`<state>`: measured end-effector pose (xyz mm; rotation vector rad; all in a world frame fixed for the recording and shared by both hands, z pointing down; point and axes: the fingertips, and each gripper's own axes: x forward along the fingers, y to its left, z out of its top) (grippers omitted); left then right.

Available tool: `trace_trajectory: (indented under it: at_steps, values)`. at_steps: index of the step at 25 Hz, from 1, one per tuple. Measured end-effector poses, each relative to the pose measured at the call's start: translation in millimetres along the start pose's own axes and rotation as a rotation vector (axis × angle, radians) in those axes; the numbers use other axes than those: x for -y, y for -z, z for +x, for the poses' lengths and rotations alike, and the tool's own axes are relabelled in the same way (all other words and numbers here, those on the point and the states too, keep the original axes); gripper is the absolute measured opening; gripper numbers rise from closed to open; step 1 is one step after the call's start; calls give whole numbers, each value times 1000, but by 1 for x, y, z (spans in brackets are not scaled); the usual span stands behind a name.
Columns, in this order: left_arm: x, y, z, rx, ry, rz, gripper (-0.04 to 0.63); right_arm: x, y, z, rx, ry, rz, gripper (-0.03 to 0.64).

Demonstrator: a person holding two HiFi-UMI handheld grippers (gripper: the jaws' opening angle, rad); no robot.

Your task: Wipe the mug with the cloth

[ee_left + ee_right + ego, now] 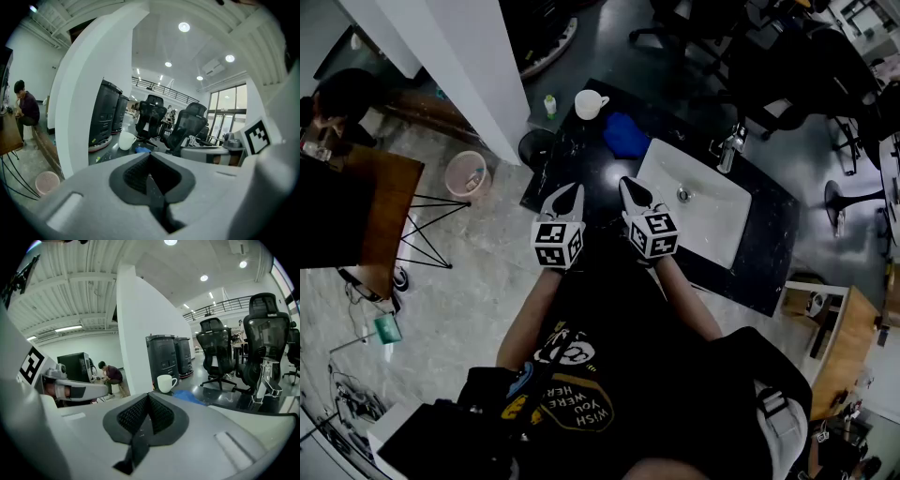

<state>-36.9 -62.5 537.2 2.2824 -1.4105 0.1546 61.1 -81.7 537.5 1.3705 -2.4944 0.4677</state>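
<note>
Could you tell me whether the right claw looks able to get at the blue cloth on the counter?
Probably yes. The right claw is shut and empty, and only bare black counter lies between it and the blue cloth; the sink sits off to the side. It would need to open first.

Dim head view; ceiling spots [183, 26] glare; fisheye edges.

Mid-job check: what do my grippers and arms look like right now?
Both the left gripper and right gripper have pale tapered shells with black textured pads, each carrying a cube of black-and-white square markers. Forearms are bare; the T-shirt is black with a yellow-and-white print.
</note>
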Motion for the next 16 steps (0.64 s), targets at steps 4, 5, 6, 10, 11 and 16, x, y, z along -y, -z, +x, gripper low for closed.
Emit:
trace_trajectory:
  at_steps: [4, 5, 6, 10, 11, 16]
  values:
    - [0, -2, 2, -1, -1, 7, 5, 5, -1, -5, 7, 14, 5, 3]
    - [0, -3, 2, 1, -1, 9, 5, 6, -2, -6, 8, 17, 5, 3]
    - [1, -4, 2, 3, -1, 12, 5, 7, -2, -7, 9, 19, 5, 3]
    - [0, -8, 2, 14, -4, 19, 5, 9, -3, -7, 9, 17, 1, 3]
    - [-1, -8, 2, 13, -5, 19, 5, 9, -3, -7, 7, 16, -3, 3]
    - [-7, 0, 1, -1, -10, 2, 5, 7, 8, -6, -13, 14, -7, 3]
